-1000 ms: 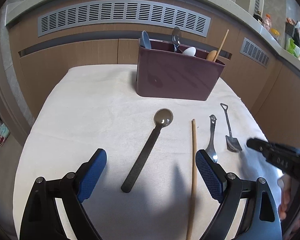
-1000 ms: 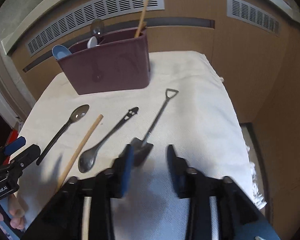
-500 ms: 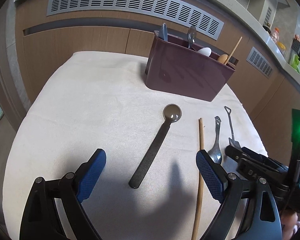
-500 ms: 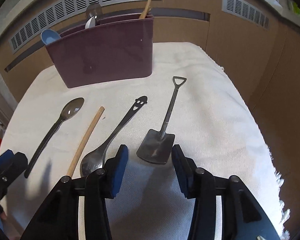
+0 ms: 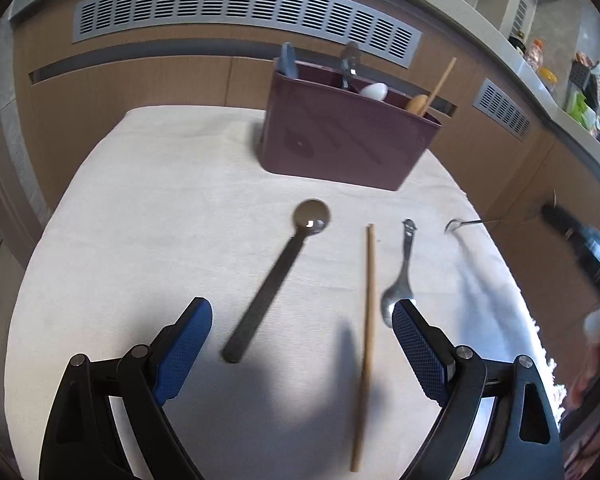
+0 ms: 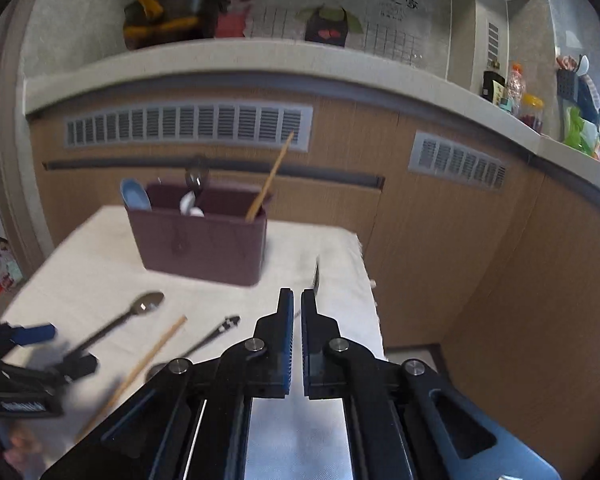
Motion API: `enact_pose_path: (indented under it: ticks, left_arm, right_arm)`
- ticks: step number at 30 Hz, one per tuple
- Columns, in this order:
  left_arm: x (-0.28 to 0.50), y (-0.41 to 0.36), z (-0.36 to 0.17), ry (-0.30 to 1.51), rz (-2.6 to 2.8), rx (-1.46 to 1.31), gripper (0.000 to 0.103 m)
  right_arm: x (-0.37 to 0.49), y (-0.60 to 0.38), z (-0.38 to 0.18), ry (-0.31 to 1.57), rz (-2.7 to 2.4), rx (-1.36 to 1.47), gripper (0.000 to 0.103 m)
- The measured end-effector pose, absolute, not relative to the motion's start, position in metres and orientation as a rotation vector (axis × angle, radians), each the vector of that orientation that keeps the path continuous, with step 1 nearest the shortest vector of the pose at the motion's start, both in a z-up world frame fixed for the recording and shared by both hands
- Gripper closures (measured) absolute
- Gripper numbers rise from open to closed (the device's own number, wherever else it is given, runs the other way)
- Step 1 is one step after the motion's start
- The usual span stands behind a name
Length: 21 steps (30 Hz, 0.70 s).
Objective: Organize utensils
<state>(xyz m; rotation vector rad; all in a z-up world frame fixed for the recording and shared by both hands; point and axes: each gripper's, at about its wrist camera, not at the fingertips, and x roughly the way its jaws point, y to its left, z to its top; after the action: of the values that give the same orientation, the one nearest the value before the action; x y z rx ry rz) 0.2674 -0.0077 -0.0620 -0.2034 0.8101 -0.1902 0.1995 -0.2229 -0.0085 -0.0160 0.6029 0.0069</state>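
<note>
Home kitchen: counter ledge (image 6: 260,56), utensil caddy (image 6: 204,240).

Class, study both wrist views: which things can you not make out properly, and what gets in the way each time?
- Shovel spoon: right wrist view, its blade is hidden between the shut pads of the right gripper; the handle is blurred.
- Smiley spoon: left wrist view, the bowl sits partly behind a finger of the left gripper.
- Maroon utensil holder: both views, its walls hide the stored utensils' lower ends.
</note>
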Motion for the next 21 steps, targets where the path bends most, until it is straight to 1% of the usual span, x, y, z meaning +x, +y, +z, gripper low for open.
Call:
enact_pose_path:
  ticks: [2,4,11,12,14,16,17,18,21]
  left_arm:
    - [0.265,-0.015,-0.059,0.805,-0.206,-0.180,0.012]
    - [0.264,-0.021,-0.057,0.802,-0.219,-0.159,0.012]
    - [0.262,-0.024,-0.057,0.816,-0.222,-0.127,0.012]
    - [0.263,-0.023,-0.058,0.816,-0.220,-0.127,0.012]
    - [0.263,-0.020,-0.059,0.817,-0.211,-0.129,0.012]
    - [0.265,-0.019,-0.061,0.822,-0.207,-0.132,0.012]
    - [0.266,-0.018,-0.062,0.827,-0.207,-0.134,0.012]
    - [0.267,-0.018,-0.064,0.833,-0.207,-0.136,0.012]
    - [0.269,-0.019,-0.068,0.845,-0.209,-0.144,0.012]
  right_arm:
    - [0.203,-0.229,0.001,0.590,0.032,0.002,0.101]
    - [0.214,-0.238,0.001,0.620,0.082,0.052,0.101]
    - [0.220,-0.266,-0.040,0.754,0.081,0.165,0.101]
    - [0.217,-0.271,-0.046,0.766,0.078,0.165,0.093]
    - [0.213,-0.282,-0.059,0.798,0.079,0.152,0.088]
    - [0.211,-0.291,-0.069,0.827,0.093,0.119,0.078]
    - [0.213,-0.295,-0.074,0.844,0.117,0.094,0.069]
    - [0.216,-0.299,-0.079,0.852,0.131,0.071,0.066]
    - [0.238,-0.316,-0.088,0.915,0.122,0.063,0.066]
